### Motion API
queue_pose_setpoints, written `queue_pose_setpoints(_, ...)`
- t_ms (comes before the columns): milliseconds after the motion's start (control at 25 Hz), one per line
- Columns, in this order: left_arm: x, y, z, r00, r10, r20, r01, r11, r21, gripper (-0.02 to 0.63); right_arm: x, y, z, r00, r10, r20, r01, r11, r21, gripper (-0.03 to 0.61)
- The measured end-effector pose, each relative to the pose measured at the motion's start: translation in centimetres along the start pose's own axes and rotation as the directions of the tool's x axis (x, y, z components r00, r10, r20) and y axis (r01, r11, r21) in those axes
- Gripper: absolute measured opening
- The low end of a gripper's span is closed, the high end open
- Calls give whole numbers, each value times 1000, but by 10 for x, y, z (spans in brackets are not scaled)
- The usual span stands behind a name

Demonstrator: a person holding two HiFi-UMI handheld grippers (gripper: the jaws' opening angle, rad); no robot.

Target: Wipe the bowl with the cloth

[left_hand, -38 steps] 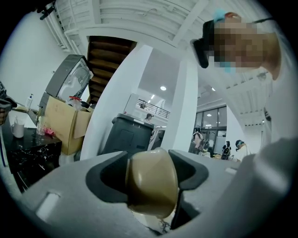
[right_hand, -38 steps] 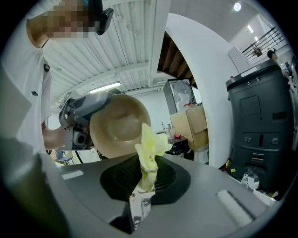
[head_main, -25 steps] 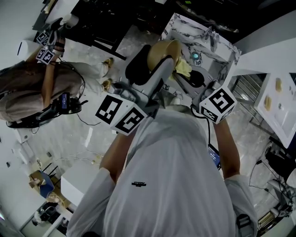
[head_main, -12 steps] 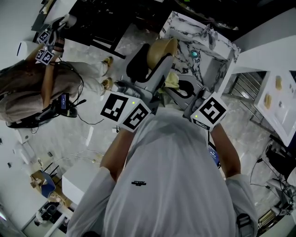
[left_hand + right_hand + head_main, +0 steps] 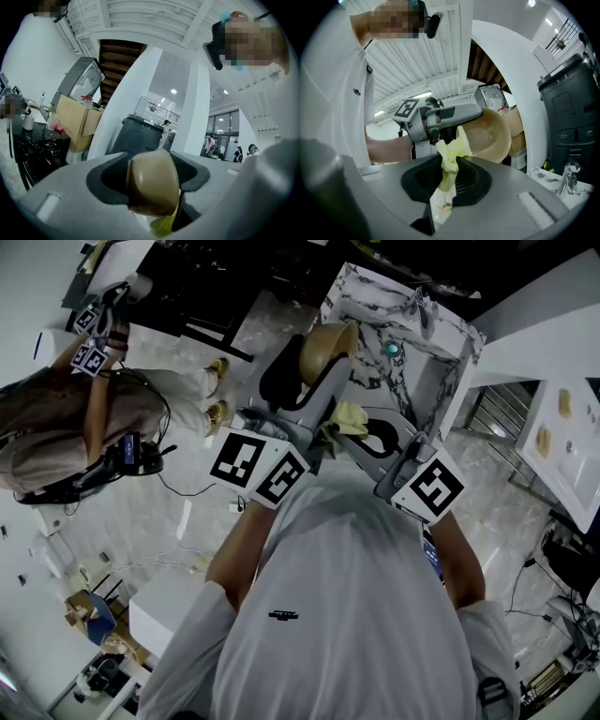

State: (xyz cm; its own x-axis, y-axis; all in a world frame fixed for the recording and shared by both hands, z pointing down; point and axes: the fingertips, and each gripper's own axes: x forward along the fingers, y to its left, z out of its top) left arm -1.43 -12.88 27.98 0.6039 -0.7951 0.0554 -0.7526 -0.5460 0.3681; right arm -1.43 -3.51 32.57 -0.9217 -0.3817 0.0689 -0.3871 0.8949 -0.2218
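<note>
A tan bowl (image 5: 328,345) is held up in the air, tipped on its side, with my left gripper (image 5: 322,373) shut on its rim. In the left gripper view the bowl (image 5: 152,180) fills the gap between the jaws. My right gripper (image 5: 364,430) is shut on a pale yellow cloth (image 5: 345,417), just below and right of the bowl. In the right gripper view the cloth (image 5: 451,152) sticks up from the jaws and its top touches the bowl's (image 5: 490,135) near rim. The left gripper (image 5: 436,118) is behind it.
A marble counter (image 5: 441,329) with a tap lies beyond the bowl. Another person (image 5: 84,418) stands at the left with grippers. A white worktop (image 5: 562,451) is at the right. A dark bin (image 5: 572,122) and a cardboard box (image 5: 77,121) stand nearby.
My right gripper has drawn back toward me and leftward with the cloth, which went from beside the bowl's right edge to below it. The left gripper and bowl shifted only slightly.
</note>
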Motion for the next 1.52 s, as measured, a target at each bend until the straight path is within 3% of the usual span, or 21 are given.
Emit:
queue_pose_setpoints(280,-5,12,-6,999,36,-6,-36,999,-5,281,-26,-7,9,998,-39,47,37,999,26,44)
queue_pose_setpoints(560,-15,17,-7,999,50,-9,-50,999,7,281,-45,-45,27,970,-222,101,219,975,42,44)
queue_pose_setpoints(760,-17,16,-9,999,51,-10,-51,998,41,281,-61,-72,41,896,-415,160,412,910,51,46)
queue_pose_setpoints(1000,-18,14,-23,998,42,-38,-40,997,69,281,-94,-101,38,767,-626,142,629,777,28,48)
queue_pose_setpoints(1240,-17,11,-34,998,36,-56,-29,991,128,281,-113,-118,18,677,-730,96,734,678,-19,48)
queue_pose_setpoints(1520,-15,9,-51,996,21,-88,-9,991,132,281,-133,-116,0,615,-785,81,785,618,29,48)
